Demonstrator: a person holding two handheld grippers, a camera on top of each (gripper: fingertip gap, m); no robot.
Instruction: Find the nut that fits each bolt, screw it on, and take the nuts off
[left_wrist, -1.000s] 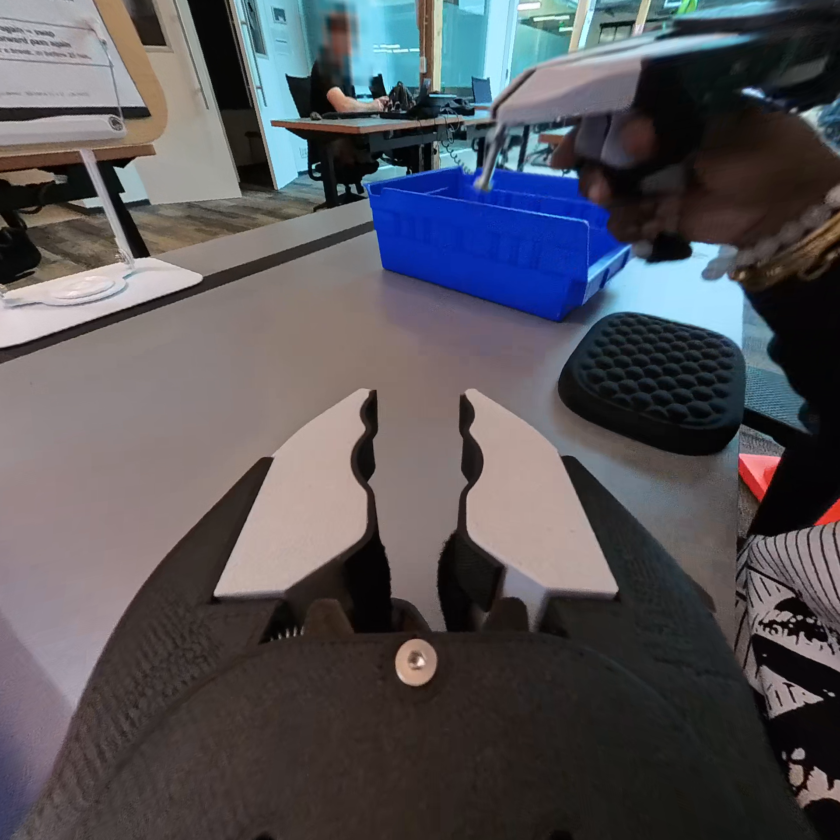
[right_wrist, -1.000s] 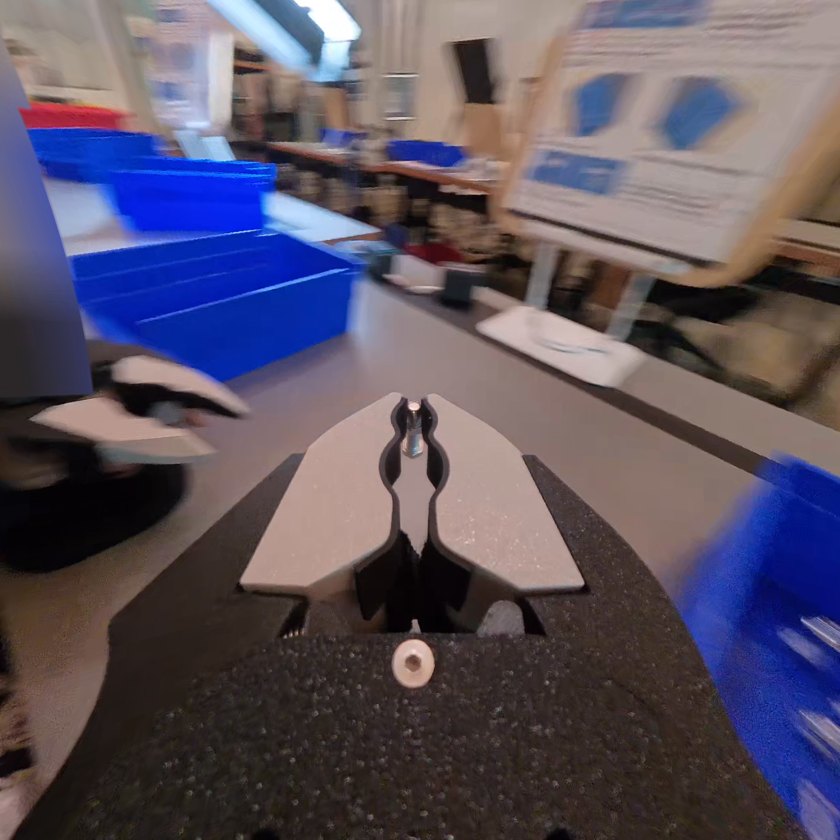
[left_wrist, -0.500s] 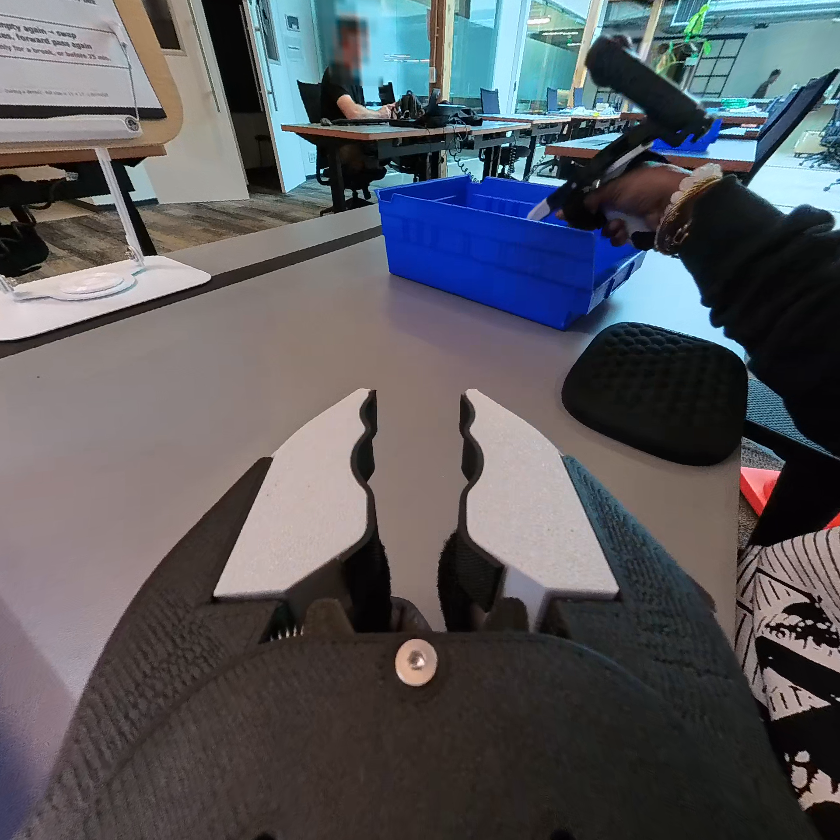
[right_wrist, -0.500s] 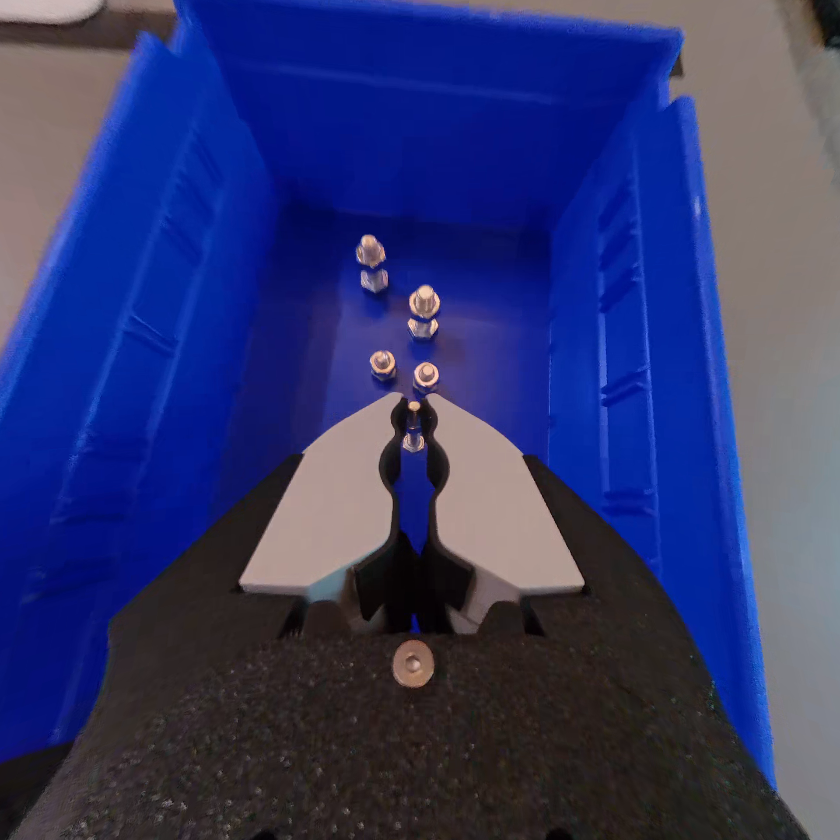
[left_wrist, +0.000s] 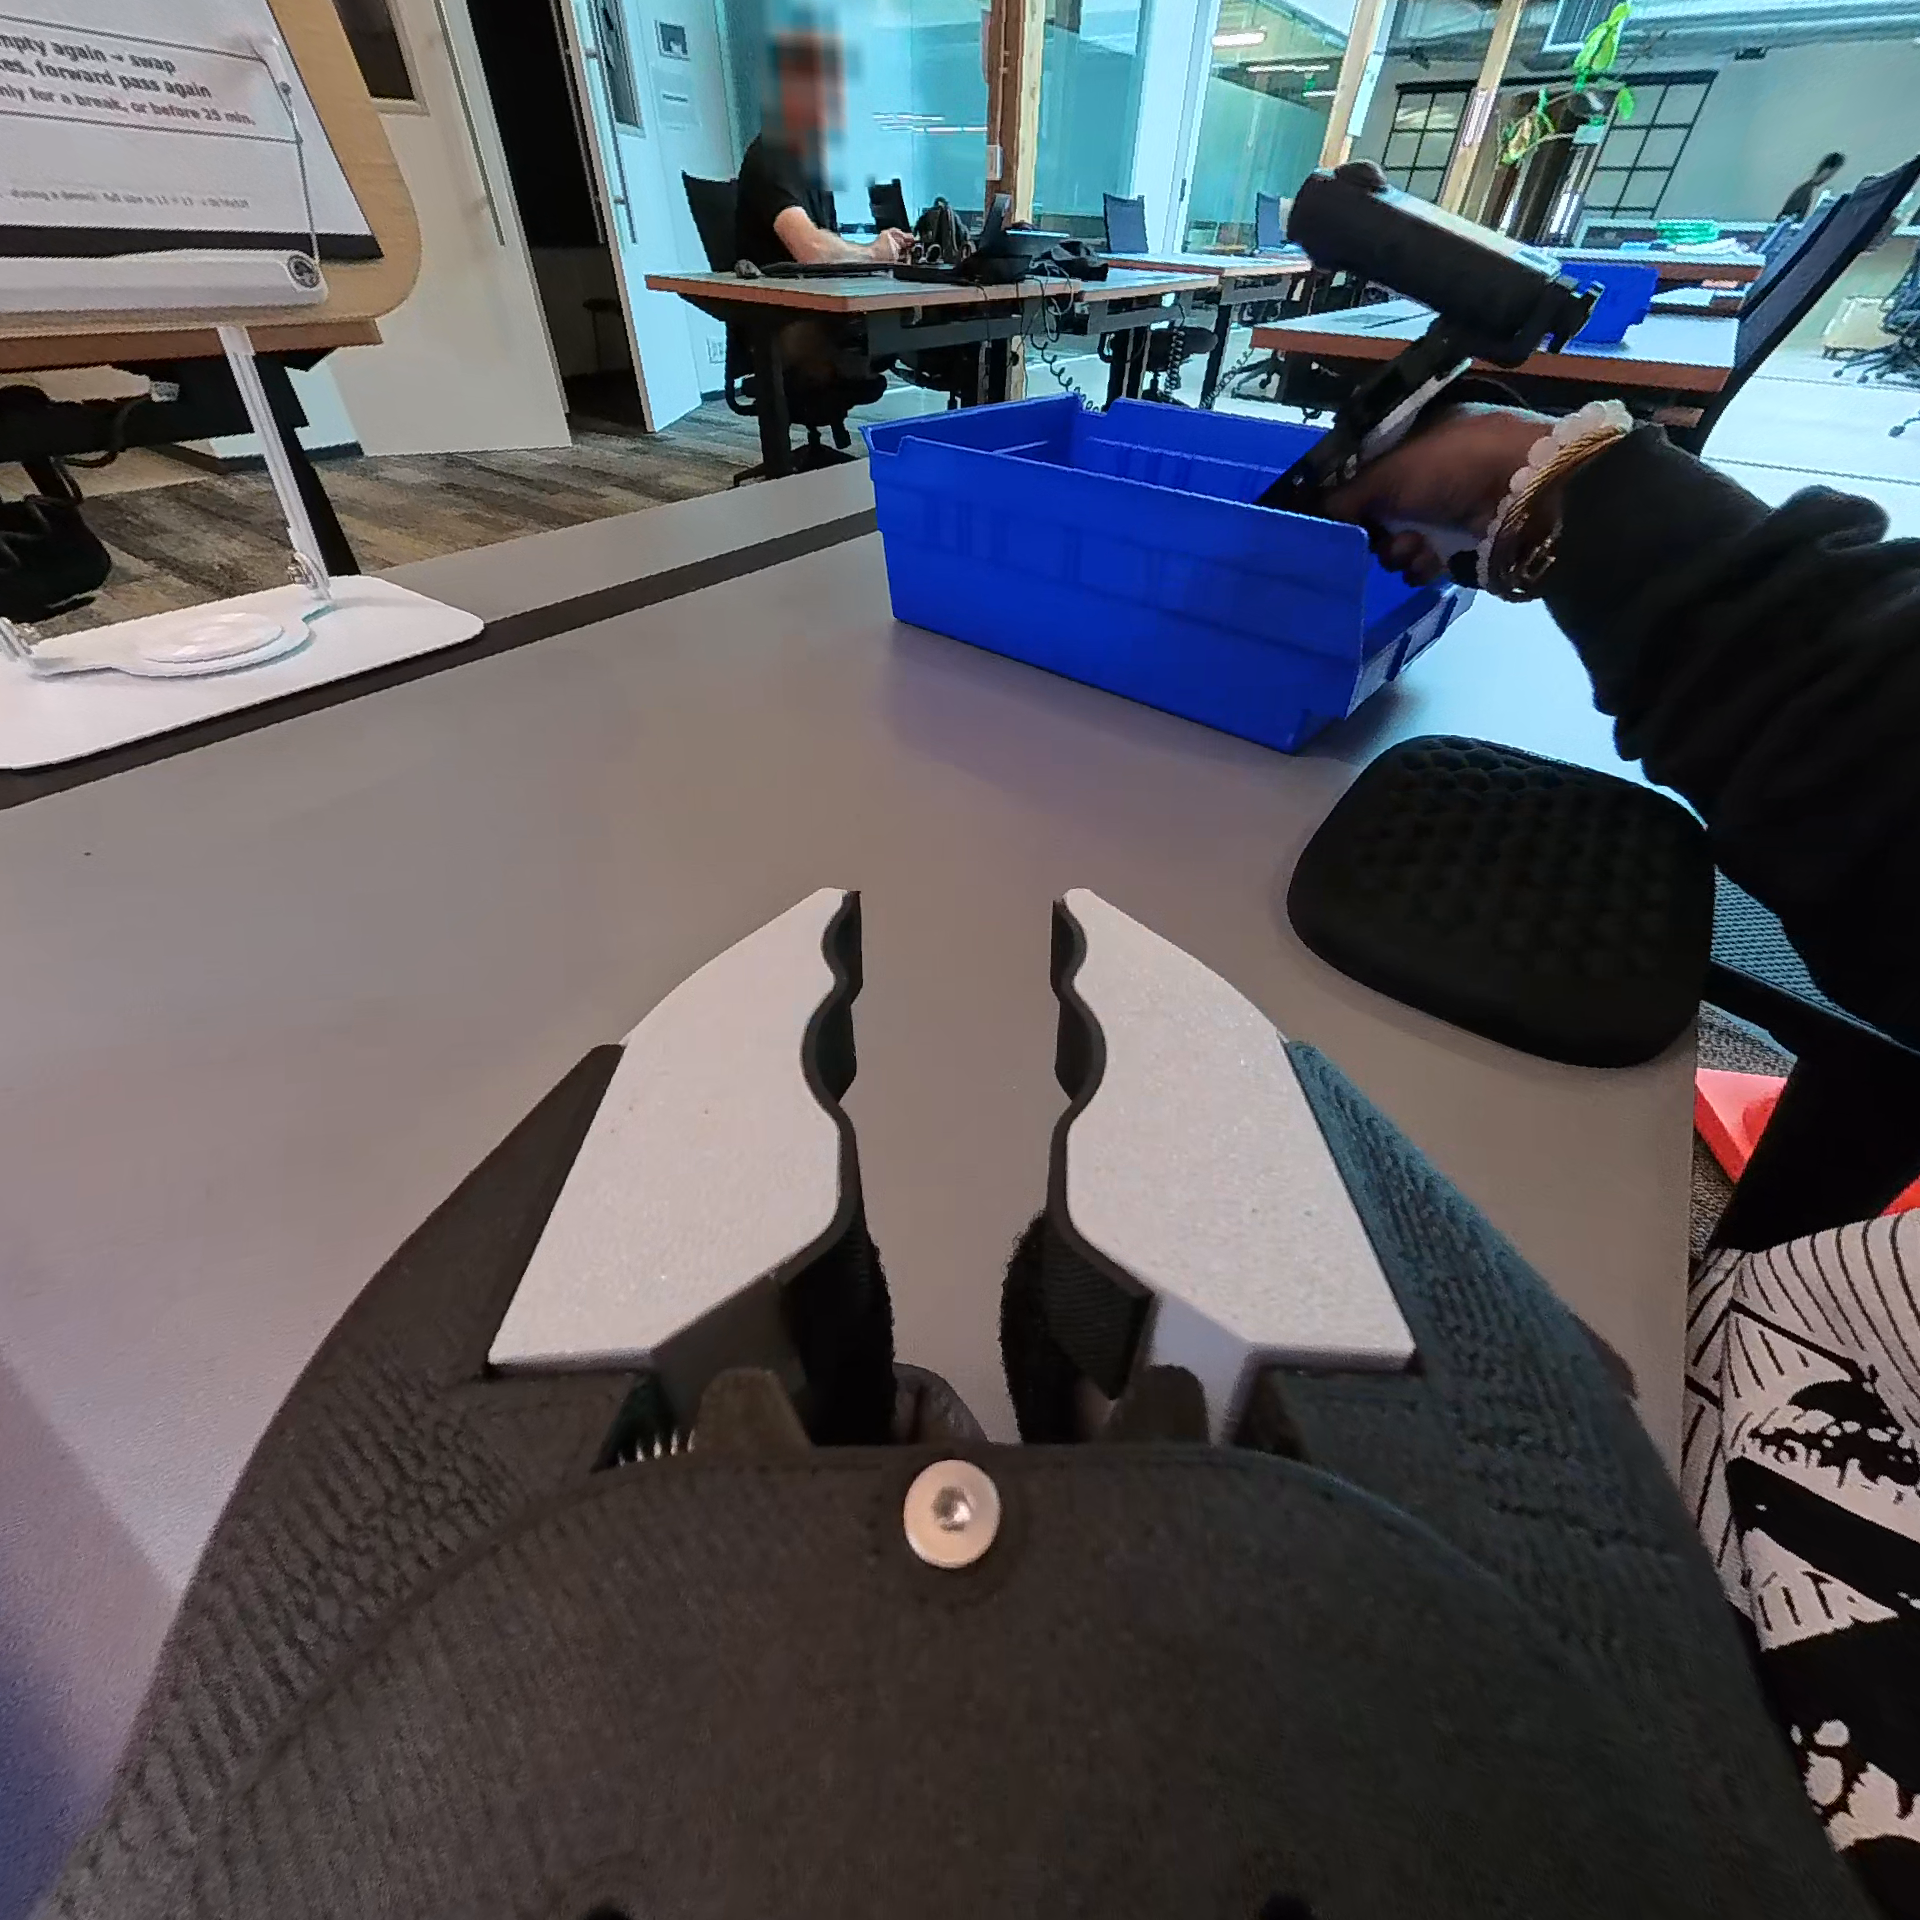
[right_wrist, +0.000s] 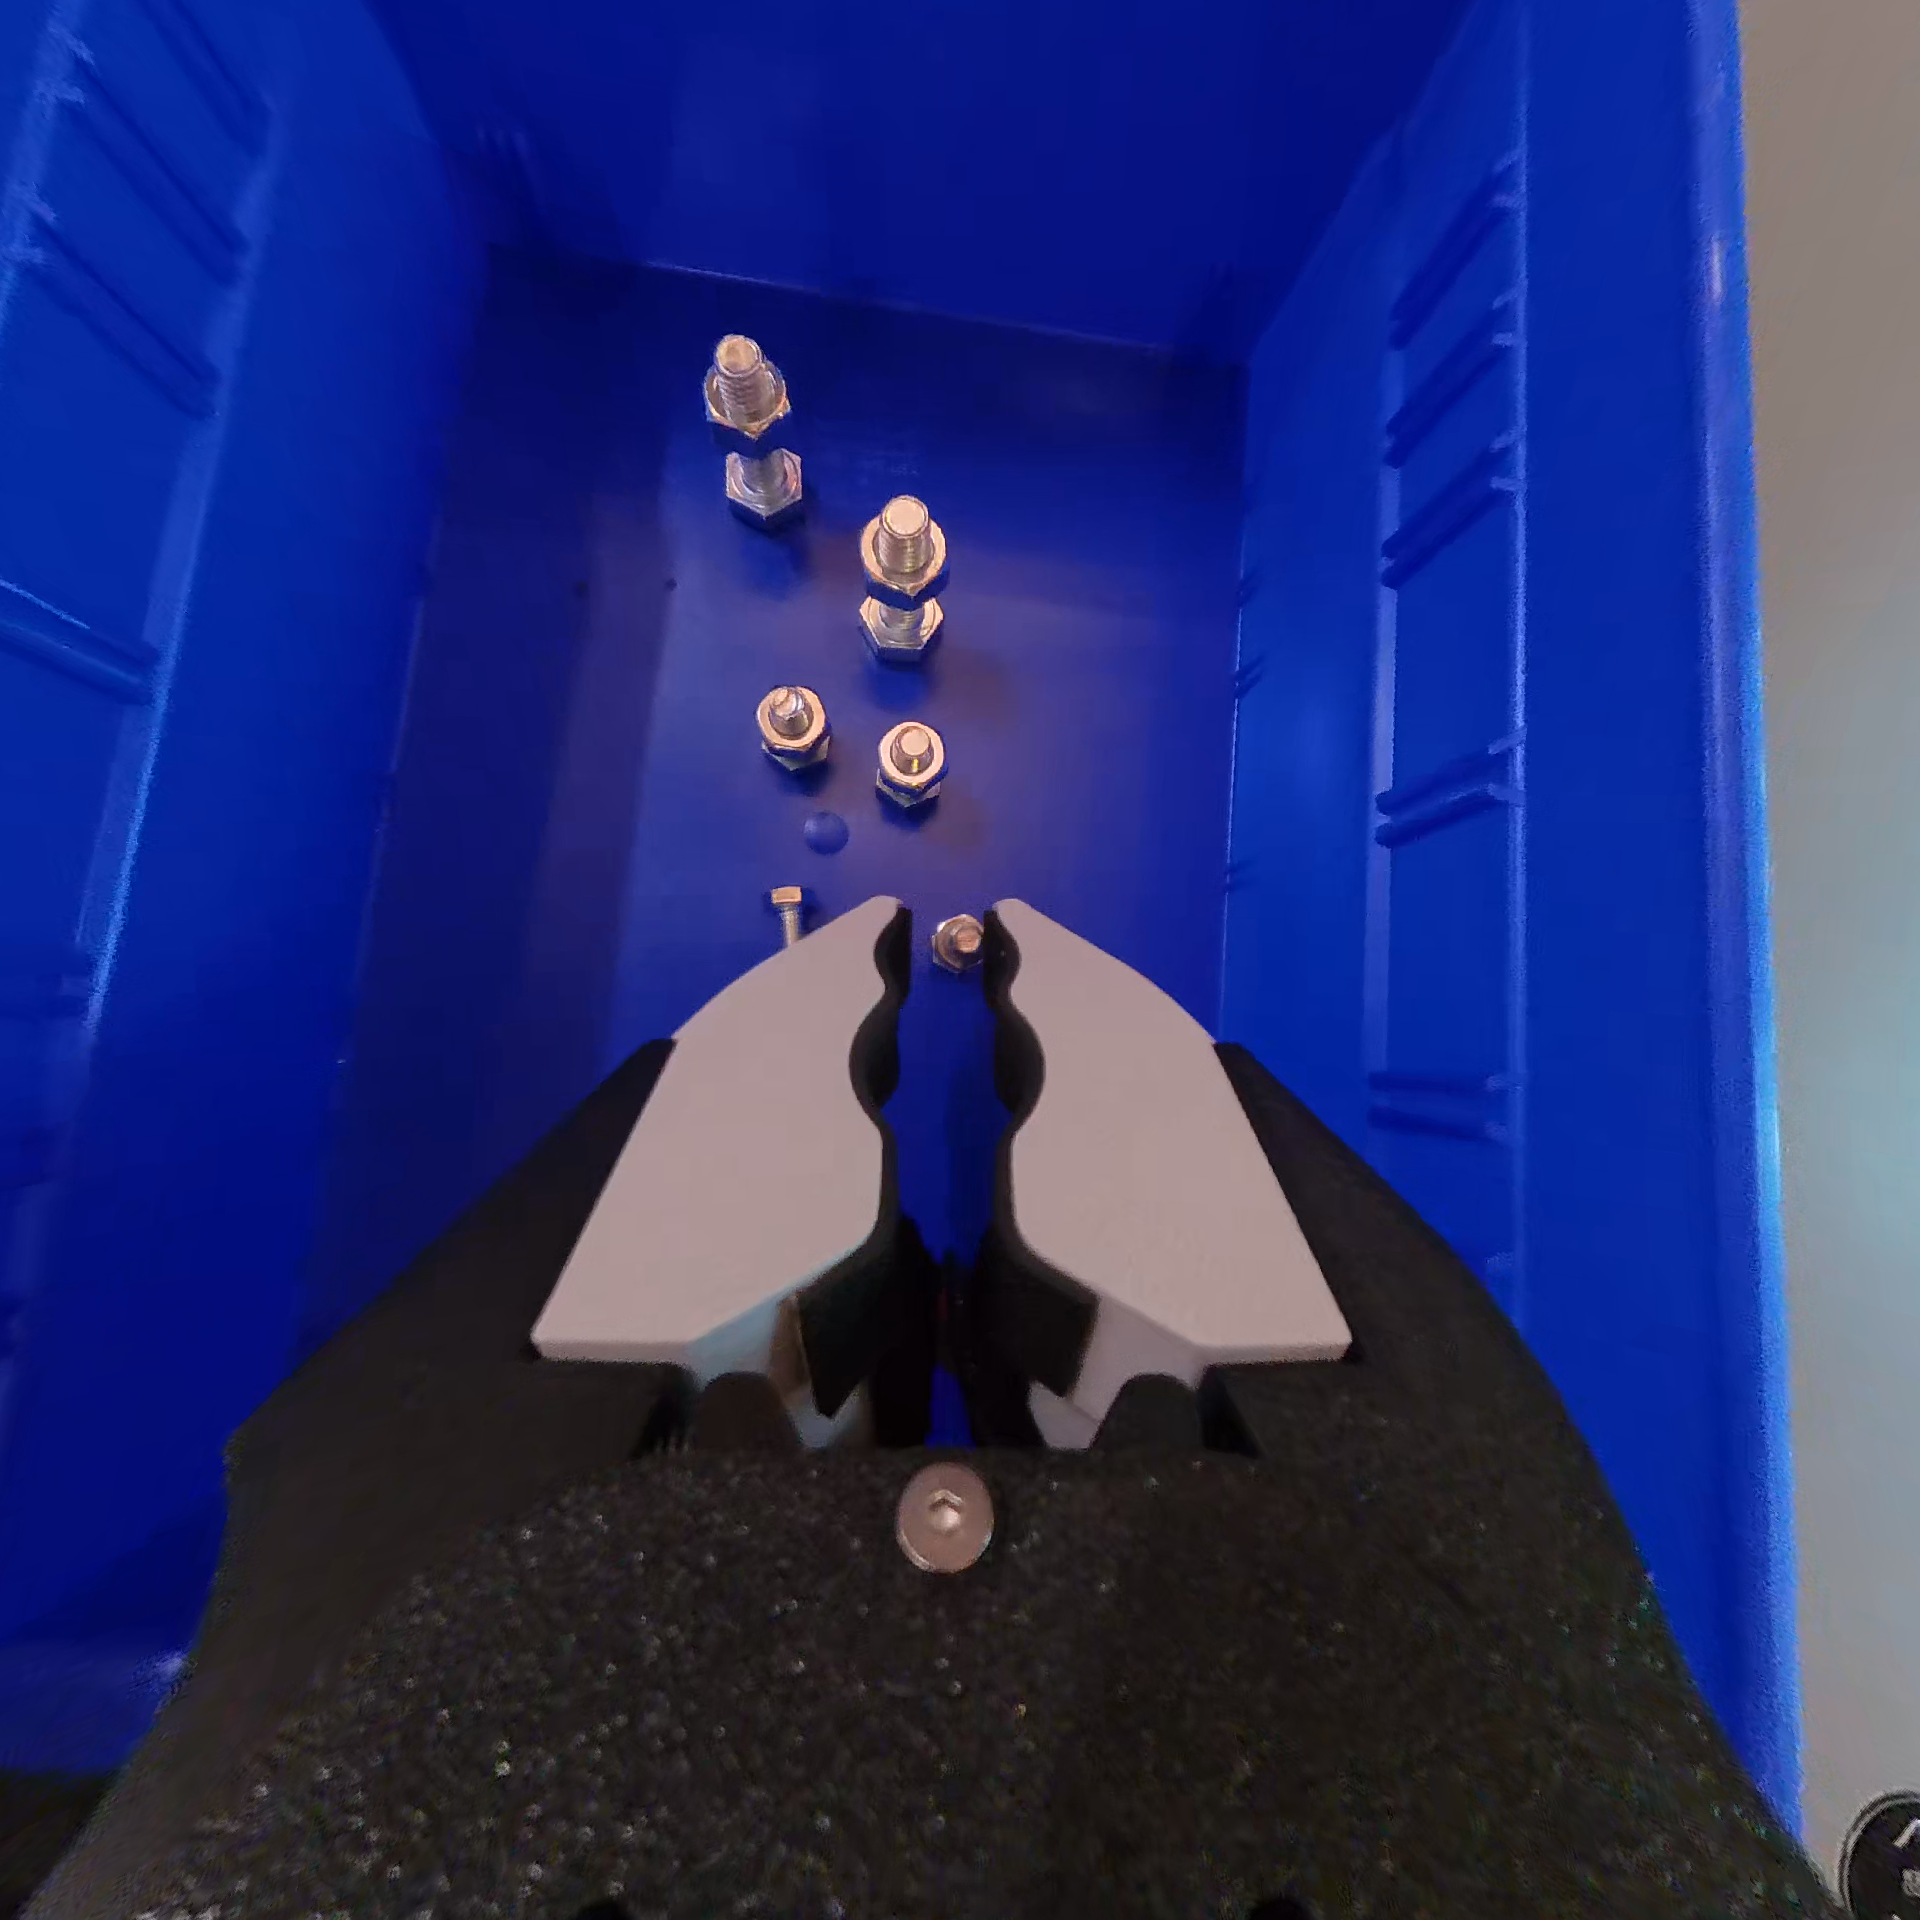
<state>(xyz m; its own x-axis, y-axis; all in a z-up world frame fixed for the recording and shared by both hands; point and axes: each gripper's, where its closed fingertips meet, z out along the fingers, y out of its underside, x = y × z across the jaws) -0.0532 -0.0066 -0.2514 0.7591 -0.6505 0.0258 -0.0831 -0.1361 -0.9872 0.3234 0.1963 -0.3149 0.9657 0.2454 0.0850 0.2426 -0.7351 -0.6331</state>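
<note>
Down inside the blue bin (right_wrist: 1642, 623), the right hand-held gripper (right_wrist: 948, 920) stands narrowly parted around a small nutted bolt (right_wrist: 957, 942), apparently releasing it beside finished assemblies; the left hand-held gripper (left_wrist: 956, 904) waits wide, empty, above the bench (left_wrist: 416, 883).

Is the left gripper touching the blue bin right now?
Apart. The left wrist view shows the left gripper open over bare table, with the blue bin well beyond its fingertips.
</note>
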